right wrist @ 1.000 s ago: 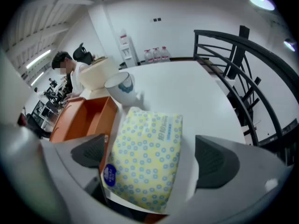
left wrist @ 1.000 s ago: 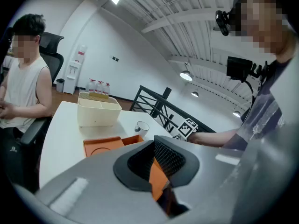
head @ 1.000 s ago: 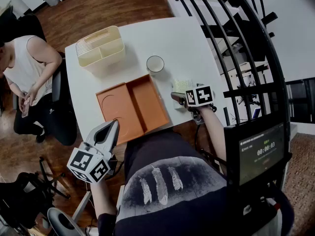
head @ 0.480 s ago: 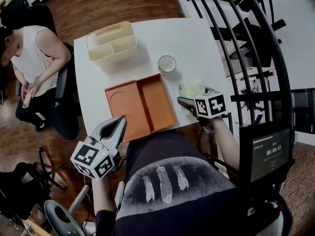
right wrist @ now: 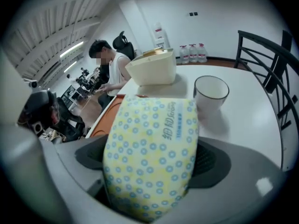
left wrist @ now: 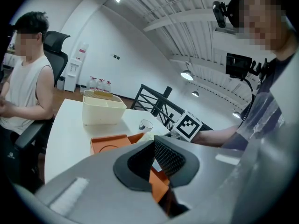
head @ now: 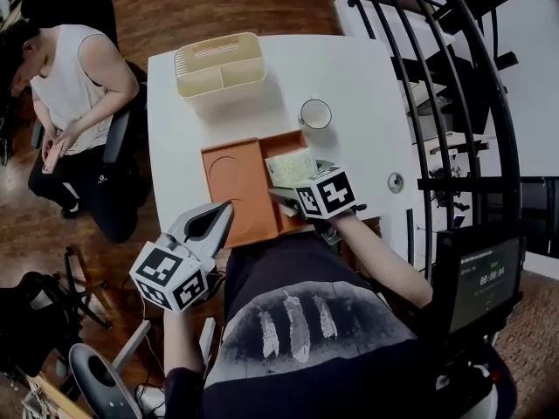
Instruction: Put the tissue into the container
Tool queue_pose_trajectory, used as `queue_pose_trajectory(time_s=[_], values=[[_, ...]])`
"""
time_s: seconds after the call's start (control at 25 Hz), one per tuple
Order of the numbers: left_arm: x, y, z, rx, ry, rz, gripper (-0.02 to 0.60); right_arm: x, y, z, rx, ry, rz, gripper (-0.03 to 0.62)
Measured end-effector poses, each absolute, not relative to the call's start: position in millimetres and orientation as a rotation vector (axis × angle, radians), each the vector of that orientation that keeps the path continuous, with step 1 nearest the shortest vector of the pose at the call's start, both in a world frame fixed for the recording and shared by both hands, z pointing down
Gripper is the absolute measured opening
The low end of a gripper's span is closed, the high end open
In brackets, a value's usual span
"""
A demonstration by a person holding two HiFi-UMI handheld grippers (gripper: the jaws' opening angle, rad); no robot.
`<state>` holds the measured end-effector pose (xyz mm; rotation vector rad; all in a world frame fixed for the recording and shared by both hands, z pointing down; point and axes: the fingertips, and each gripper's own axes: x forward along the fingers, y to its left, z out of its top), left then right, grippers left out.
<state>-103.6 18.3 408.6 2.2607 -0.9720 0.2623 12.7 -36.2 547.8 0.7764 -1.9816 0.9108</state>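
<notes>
A tissue pack (head: pixel 291 165), yellow with blue dots, is clamped between the pads of my right gripper (head: pixel 297 182). It hangs over the right compartment of the orange tray (head: pixel 234 177). In the right gripper view the tissue pack (right wrist: pixel 149 157) fills the gap between the jaws. The cream divided container (head: pixel 220 64) stands at the table's far side, well beyond the pack. My left gripper (head: pixel 208 223) hovers at the table's near edge, left of the tray, jaws together and empty.
A glass cup (head: pixel 315 113) stands right of the tray's far corner. A small round object (head: pixel 396 182) lies near the table's right edge. A seated person (head: pixel 74 77) is at the table's left side. Black metal railing (head: pixel 454 85) runs along the right.
My right gripper has carried the tissue pack leftward from the table's right edge to above the orange tray. The left gripper has stayed in about the same place.
</notes>
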Motion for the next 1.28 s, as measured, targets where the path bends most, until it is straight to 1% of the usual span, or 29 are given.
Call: queue_pose_trajectory(time_s=[0.2, 0.24, 0.28, 0.44, 0.48, 0.52, 0.56, 0.6, 0.64, 0.68, 0.76, 0.88, 1.12, 1.28], values=[[-117.5, 25.0, 413.7, 2.231, -0.991, 0.266, 0.014, 12.8, -43.7, 560.8, 0.833, -1.980, 0.951, 0.526], [-119.3, 25.3, 414.2, 2.229, -0.993, 0.266, 0.014, 11.3, -44.1, 559.6, 0.824, -1.987, 0.950, 0.568], [-120.8, 25.1, 414.5, 2.228, -0.995, 0.266, 0.014, 10.7, -43.7, 557.0, 0.809, -1.992, 0.943, 0.572], [-122.7, 21.7, 411.9, 2.237, -0.996, 0.259, 0.014, 18.8, -46.5, 510.5, 0.790, -2.114, 0.840, 0.571], [-122.1, 20.4, 410.3, 2.241, -0.991, 0.253, 0.014, 19.9, -46.8, 489.8, 0.772, -2.185, 0.806, 0.538], [-120.9, 19.0, 408.5, 2.245, -0.985, 0.246, 0.014, 19.4, -46.4, 466.8, 0.743, -2.270, 0.780, 0.461], [-118.7, 17.5, 406.6, 2.250, -0.978, 0.239, 0.014, 17.8, -45.1, 442.5, 0.706, -2.366, 0.763, 0.408], [-115.6, 15.7, 404.4, 2.256, -0.971, 0.231, 0.014, 15.7, -42.9, 417.9, 0.660, -2.467, 0.755, 0.278], [-111.8, 13.9, 402.2, 2.263, -0.964, 0.227, 0.014, 13.6, -40.5, 394.3, 0.611, -2.569, 0.762, 0.094], [-107.6, 12.1, 399.9, 2.273, -0.957, 0.227, 0.014, 11.9, -38.0, 373.1, 0.565, -2.661, 0.789, 0.003], [-99.2, 9.3, 395.3, 2.293, -0.942, 0.231, 0.014, 9.8, -33.2, 342.0, 0.481, -2.792, 0.873, 0.003], [-86.9, 7.9, 390.9, 2.312, -0.921, 0.241, 0.014, 10.6, -25.2, 323.3, 0.393, -2.880, 0.903, 0.003], [-70.5, 12.3, 387.3, 2.318, -0.922, 0.254, 0.014, 16.1, -0.8, 333.8, 0.285, -2.889, 0.813, 0.003], [-63.8, 14.5, 382.0, 2.318, -0.955, 0.247, 0.014, 19.2, 6.0, 339.3, 0.232, -2.893, 0.814, 0.003]])
